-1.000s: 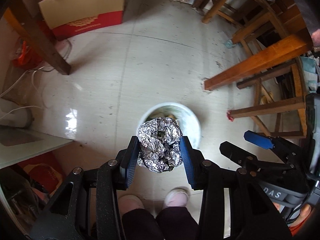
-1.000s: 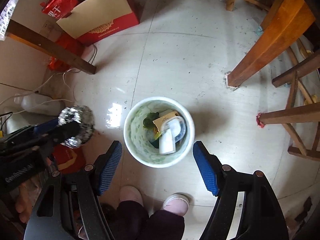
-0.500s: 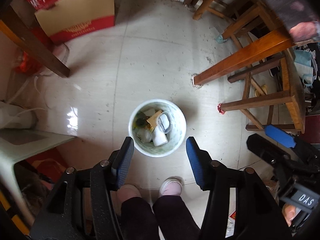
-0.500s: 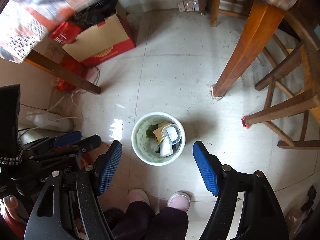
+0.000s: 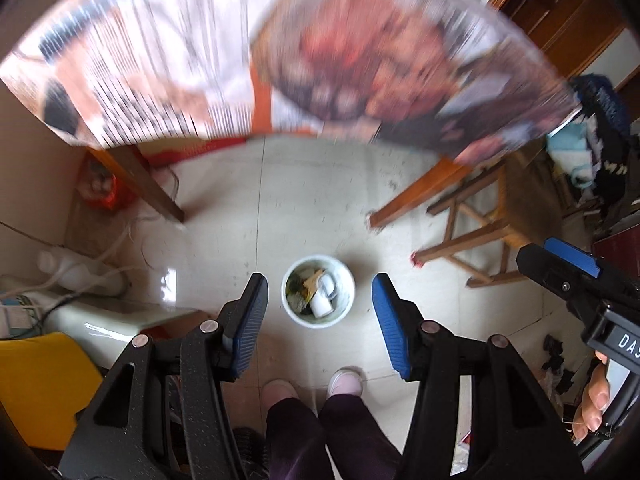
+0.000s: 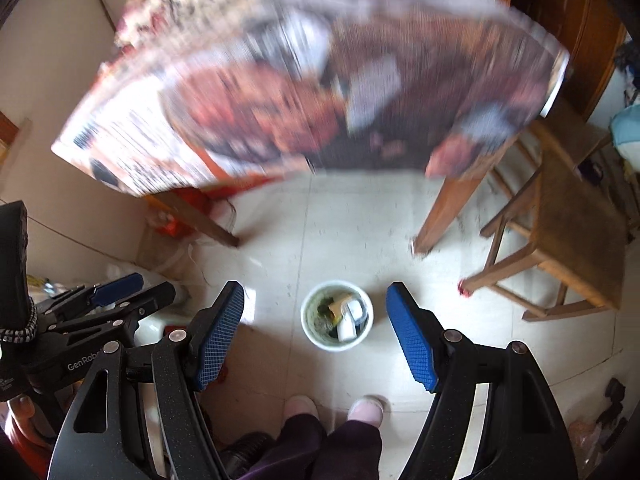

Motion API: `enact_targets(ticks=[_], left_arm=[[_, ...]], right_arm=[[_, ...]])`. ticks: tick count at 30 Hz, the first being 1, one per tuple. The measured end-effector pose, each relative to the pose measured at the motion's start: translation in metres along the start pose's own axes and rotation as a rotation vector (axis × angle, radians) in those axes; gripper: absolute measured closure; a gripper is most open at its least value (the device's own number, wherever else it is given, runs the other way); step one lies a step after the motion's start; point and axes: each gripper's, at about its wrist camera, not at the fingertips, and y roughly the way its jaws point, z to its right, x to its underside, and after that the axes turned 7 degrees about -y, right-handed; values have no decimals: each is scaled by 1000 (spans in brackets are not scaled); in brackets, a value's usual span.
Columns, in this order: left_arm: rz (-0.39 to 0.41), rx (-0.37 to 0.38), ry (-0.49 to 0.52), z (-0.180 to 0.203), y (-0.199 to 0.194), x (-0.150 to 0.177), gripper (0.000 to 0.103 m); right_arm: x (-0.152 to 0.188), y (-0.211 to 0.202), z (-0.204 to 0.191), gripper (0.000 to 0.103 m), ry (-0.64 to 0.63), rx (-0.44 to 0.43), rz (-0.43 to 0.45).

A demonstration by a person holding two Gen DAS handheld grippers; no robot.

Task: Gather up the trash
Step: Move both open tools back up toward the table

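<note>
The left gripper with its blue ribbed pads pointed down at the floor. Its jaws were apart and had nothing between them. The right gripper looked the same, with its jaws wide apart and nothing in them.

Far below both of them stood the small round white bin on the pale tiled floor. The bin sat in the gap between the blue pads in both views, but it was well away from them. Inside the bin lay the trash: a white cup-like thing, a bit of yellow-brown paper, something green and something grey. The bits were too small to tell more.

Just in front of the bin were the person's two feet in light pink slippers, with dark trouser legs above them.

A big blurry printed cover in red, white and brown lay over the desk and filled the top of both views. Brown wooden desk legs came down to the floor behind the bin. A brown wooden stool stood to the right. White cables lay on the floor at the left, near a yellow thing in the corner.
</note>
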Motion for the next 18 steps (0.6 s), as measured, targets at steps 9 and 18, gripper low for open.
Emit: enact_targets(ticks=[9,18], left_arm=[[205,60,60,17,-153,-22,50],[401,47,162,29,-263,-20,43]], right_arm=[[-31,-139,-41,33,-20,65,246],[-35,-236,-74,23,17,122,457]])
